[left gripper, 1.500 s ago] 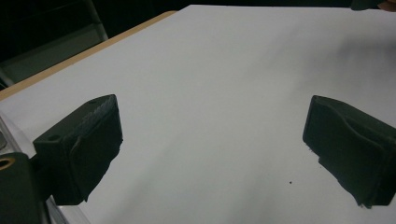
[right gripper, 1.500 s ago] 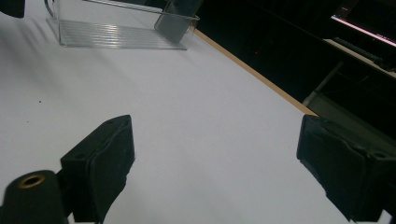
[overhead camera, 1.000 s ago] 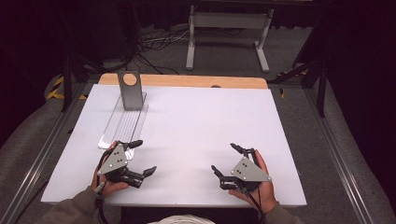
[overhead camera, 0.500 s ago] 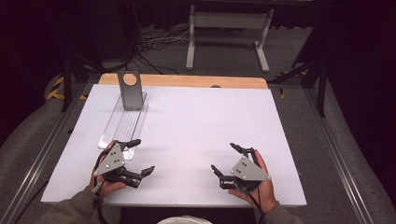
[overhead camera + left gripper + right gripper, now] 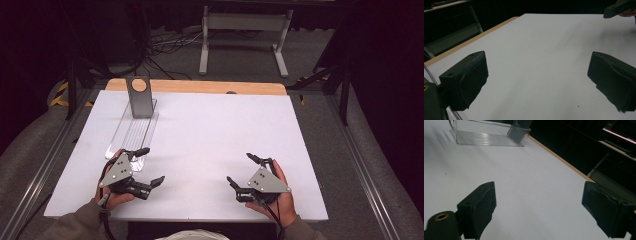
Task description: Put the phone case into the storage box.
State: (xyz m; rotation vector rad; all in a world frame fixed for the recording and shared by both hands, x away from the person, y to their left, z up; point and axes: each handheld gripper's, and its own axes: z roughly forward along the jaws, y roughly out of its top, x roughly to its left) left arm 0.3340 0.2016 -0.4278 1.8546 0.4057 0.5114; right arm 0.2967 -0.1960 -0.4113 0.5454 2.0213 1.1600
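Observation:
My left gripper (image 5: 152, 165) rests near the table's front left, held in a hand, jaws wide apart with nothing between them. In the left gripper view (image 5: 539, 82) only bare white table lies between the black pads. My right gripper (image 5: 239, 168) sits at the front right, also open and empty, its jaws pointing toward the left one. The right gripper view (image 5: 541, 207) likewise has just white surface between its pads. A jaw tip of the right gripper (image 5: 619, 7) pokes in at the top right of the left gripper view.
A clear plastic tray (image 5: 134, 131) lies along the left side of the white table (image 5: 215, 130), with a grey stand (image 5: 140, 97) at its far end. The tray (image 5: 489, 137) and stand (image 5: 520, 127) appear far off from the right gripper. A wooden strip (image 5: 200, 86) borders the far edge.

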